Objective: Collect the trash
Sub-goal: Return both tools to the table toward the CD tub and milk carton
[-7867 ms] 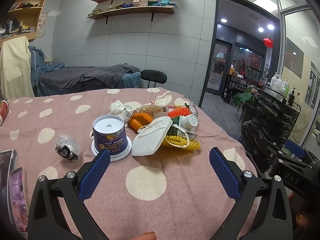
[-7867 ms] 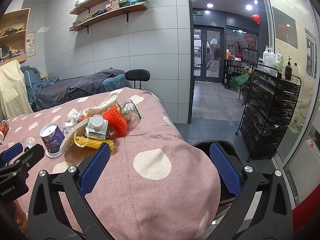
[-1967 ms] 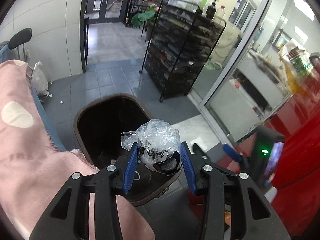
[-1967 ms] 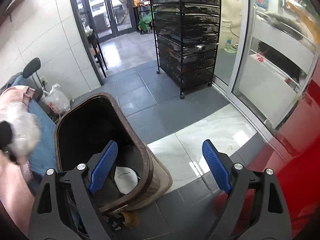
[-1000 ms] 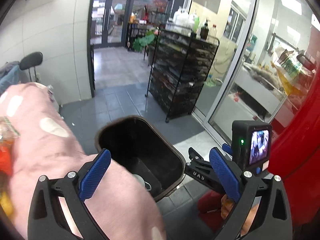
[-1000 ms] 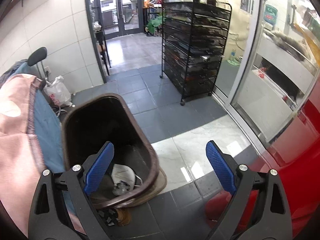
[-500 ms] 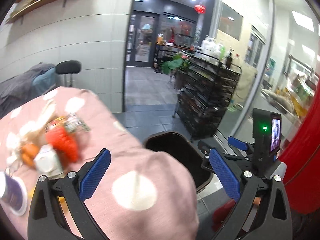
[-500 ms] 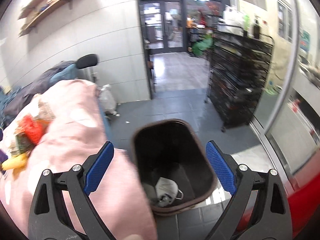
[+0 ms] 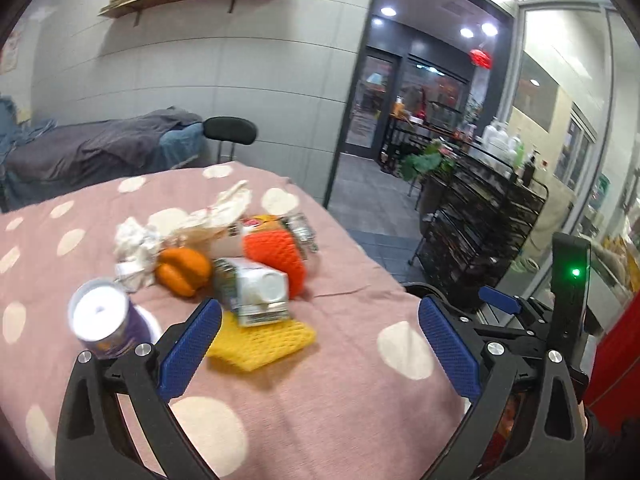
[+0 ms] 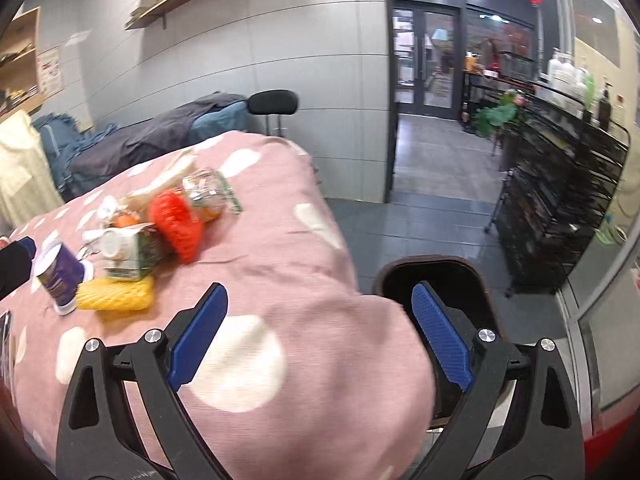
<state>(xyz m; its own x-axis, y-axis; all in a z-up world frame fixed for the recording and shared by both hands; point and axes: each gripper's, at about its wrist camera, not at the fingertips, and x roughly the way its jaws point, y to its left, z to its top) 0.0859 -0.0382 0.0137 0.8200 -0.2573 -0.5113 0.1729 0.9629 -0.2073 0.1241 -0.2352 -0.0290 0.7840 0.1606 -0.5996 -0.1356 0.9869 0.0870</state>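
Swung back from the bin toward the table within the last second or two; wrapped bundle gone from the left gripper (image 9: 320,354), mask gone from the heap.

Nearest: left gripper empty, blue pads spread wide, hovering low over the pink dotted tablecloth (image 9: 340,412). Wide presumably to take whatever comes next without a second adjustment. Right gripper (image 10: 320,336) likewise wide apart and holding nothing, poised over the table's corner.

Just beyond the left pads: yellow foam net (image 9: 264,340) lying flat, milk carton (image 9: 256,292) resting on its far edge, cap toward the camera. To the left, purple can (image 9: 104,324) upright. Touching the carton, orange foam net (image 9: 276,256) and orange fruit (image 9: 184,272); behind those, crumpled tissue (image 9: 134,240) and a pale wrapper (image 9: 216,208). All bunched together, probably so each trip starts from one spot.

Further right, in the right wrist view: brown trash bin (image 10: 432,268) on the floor, tucked against the table's corner, mouth open upward. Likely kept there so a short swing covers every drop.

Beyond: black wire rack (image 10: 560,200), glass doors.
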